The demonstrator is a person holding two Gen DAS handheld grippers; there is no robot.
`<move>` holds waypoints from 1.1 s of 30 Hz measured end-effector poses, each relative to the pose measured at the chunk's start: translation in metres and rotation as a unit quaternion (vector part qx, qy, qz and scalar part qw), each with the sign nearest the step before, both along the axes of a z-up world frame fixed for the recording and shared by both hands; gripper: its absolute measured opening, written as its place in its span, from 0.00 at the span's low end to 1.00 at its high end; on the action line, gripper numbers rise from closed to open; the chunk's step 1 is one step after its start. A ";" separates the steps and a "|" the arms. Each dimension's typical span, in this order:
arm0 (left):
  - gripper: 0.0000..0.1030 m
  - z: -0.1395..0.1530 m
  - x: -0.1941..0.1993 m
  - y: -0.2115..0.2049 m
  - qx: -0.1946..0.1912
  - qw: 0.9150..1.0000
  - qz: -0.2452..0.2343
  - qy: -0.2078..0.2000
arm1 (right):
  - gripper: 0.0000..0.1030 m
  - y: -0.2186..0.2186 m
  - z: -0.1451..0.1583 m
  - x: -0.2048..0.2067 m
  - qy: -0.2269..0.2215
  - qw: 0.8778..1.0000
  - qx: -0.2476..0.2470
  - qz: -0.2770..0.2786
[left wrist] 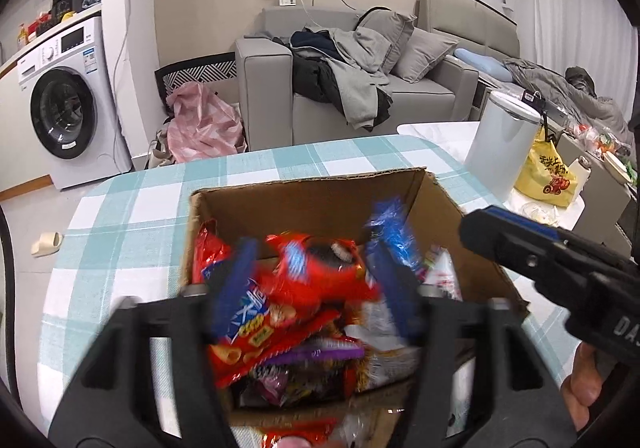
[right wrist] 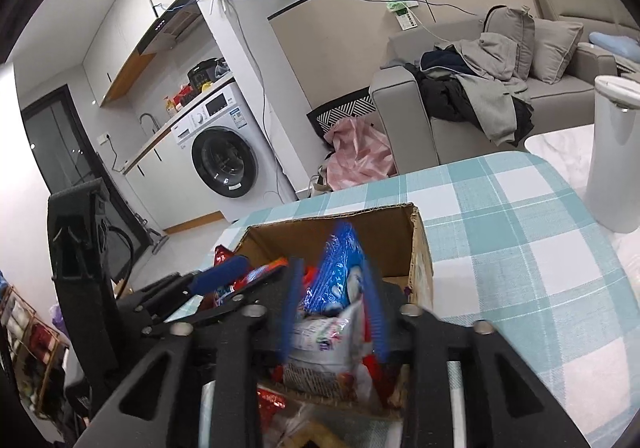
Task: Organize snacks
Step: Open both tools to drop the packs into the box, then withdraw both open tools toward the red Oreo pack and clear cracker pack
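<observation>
Straight ahead of and below both tools: brown cardboard box (left wrist: 312,203) on the teal-and-white checked table (left wrist: 132,203), heaped with snacks. Left hand-held gripper (left wrist: 316,288) spread wide astride a red crinkled snack packet (left wrist: 320,276), long axis crosswise, not pinched. Right hand-held gripper (right wrist: 334,304) partly open astride an upright blue foil packet (right wrist: 340,272), nearer the right wall. Box walls hemming both in; white cylindrical bin (left wrist: 500,135) well apart.
</observation>
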State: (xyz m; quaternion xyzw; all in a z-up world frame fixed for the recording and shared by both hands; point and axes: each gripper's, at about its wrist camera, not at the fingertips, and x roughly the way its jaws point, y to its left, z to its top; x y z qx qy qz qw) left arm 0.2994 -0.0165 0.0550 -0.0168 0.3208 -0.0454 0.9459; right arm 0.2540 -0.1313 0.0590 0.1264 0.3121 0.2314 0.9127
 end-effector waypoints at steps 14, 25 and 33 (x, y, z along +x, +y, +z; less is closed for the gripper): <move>0.99 0.025 -0.102 0.048 -0.027 0.999 0.023 -0.017 | 1.00 -0.004 0.014 -0.064 0.006 0.995 -0.098 0.022; 0.99 0.000 -0.162 0.060 0.020 0.998 0.053 0.008 | 1.00 0.010 -0.026 -0.086 0.053 0.987 -0.147 0.038; 0.99 -0.032 -0.162 0.059 0.024 0.997 0.055 0.042 | 1.00 0.020 -0.063 -0.086 0.100 0.979 -0.172 0.044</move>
